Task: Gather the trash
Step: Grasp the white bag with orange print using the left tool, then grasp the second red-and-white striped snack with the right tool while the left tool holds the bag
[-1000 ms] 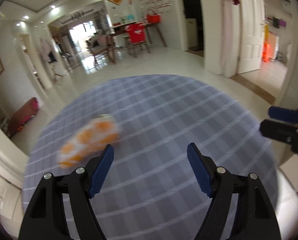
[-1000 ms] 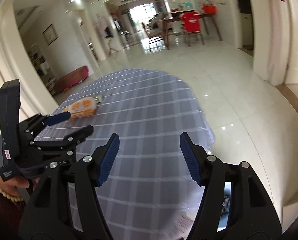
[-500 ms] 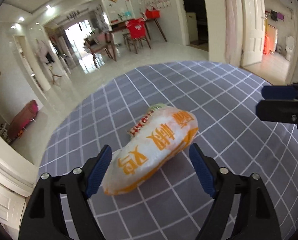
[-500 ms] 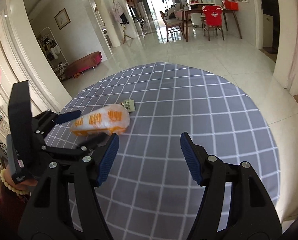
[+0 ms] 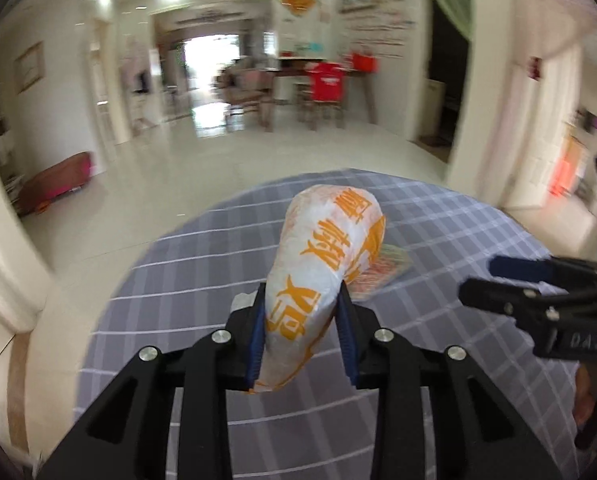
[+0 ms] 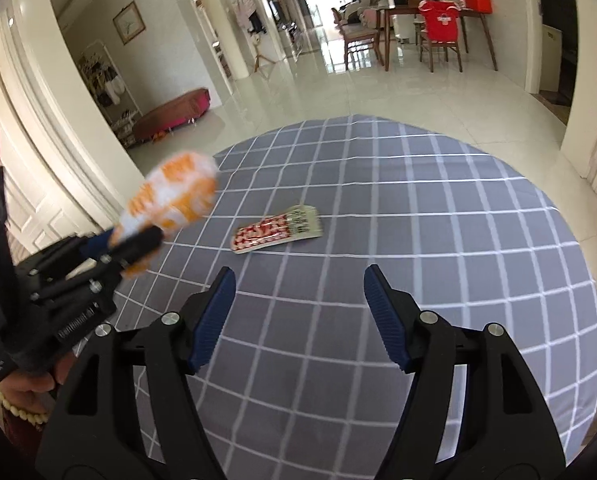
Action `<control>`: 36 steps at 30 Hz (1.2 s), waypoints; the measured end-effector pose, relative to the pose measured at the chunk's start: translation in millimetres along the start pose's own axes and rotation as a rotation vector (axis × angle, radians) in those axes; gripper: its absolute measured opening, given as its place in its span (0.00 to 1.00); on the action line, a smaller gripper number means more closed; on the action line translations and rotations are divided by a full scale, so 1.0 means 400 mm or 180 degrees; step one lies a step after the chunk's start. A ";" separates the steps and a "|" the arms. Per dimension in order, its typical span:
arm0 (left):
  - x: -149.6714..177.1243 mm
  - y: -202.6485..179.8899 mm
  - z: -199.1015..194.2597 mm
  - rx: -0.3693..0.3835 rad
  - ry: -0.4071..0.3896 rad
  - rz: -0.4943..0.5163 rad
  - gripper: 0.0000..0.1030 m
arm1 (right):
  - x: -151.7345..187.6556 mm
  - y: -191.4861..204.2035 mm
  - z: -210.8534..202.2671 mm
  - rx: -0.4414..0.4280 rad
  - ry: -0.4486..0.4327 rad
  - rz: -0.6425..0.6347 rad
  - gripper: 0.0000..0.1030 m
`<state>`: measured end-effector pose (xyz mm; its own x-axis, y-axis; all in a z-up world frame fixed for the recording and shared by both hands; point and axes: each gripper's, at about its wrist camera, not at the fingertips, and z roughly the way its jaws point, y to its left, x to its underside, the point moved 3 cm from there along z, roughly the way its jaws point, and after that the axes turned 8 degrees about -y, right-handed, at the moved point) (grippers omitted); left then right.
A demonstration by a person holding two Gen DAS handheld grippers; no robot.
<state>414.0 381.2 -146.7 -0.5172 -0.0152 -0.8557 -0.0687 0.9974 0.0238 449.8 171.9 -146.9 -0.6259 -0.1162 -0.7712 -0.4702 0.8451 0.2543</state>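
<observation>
My left gripper [image 5: 300,334] is shut on a white and orange printed wrapper bag [image 5: 326,256] and holds it lifted above the grey checked tablecloth [image 5: 178,280]. The bag shows blurred at the left of the right wrist view [image 6: 174,200]. A flat red and white packet [image 6: 276,230] lies on the cloth past the bag, partly hidden behind it in the left wrist view [image 5: 382,274]. My right gripper [image 6: 296,308] is open and empty, just short of the packet; it appears at the right of the left wrist view [image 5: 510,284].
The round table's cloth [image 6: 458,240] ends on shiny tiled floor. A low pink bench [image 6: 174,114] stands by the left wall. A wooden table with chairs [image 6: 438,28] stands far back. White door frames lie to the right.
My left gripper has closed on the bag and raised it off the cloth, uncovering the flat packet. My right gripper has moved nearer the packet and stays open.
</observation>
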 end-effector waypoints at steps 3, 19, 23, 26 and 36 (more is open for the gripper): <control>0.001 0.049 -0.004 -0.0273 -0.0023 -0.0206 0.30 | -0.005 0.040 0.048 0.0021 0.0113 -0.0110 0.70; 0.011 0.120 0.024 -0.0517 0.0028 -0.0523 0.30 | -0.056 0.118 0.249 0.0223 0.0327 0.0047 0.72; 0.009 0.117 0.033 -0.0496 0.0053 -0.0542 0.30 | -0.061 0.131 0.264 0.0521 0.0303 -0.0301 0.44; 0.006 0.116 0.035 -0.0469 0.0074 -0.0564 0.30 | -0.060 0.117 0.263 0.0650 0.0268 -0.0449 0.25; -0.021 0.033 -0.036 -0.0325 0.0019 -0.0504 0.30 | -0.033 0.028 0.118 0.0077 0.0153 -0.0070 0.14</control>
<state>405.1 393.4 -131.9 -0.4980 -0.1721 -0.8499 -0.2357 0.9701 -0.0583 482.2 207.6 -161.4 -0.6450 -0.1593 -0.7474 -0.4693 0.8544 0.2229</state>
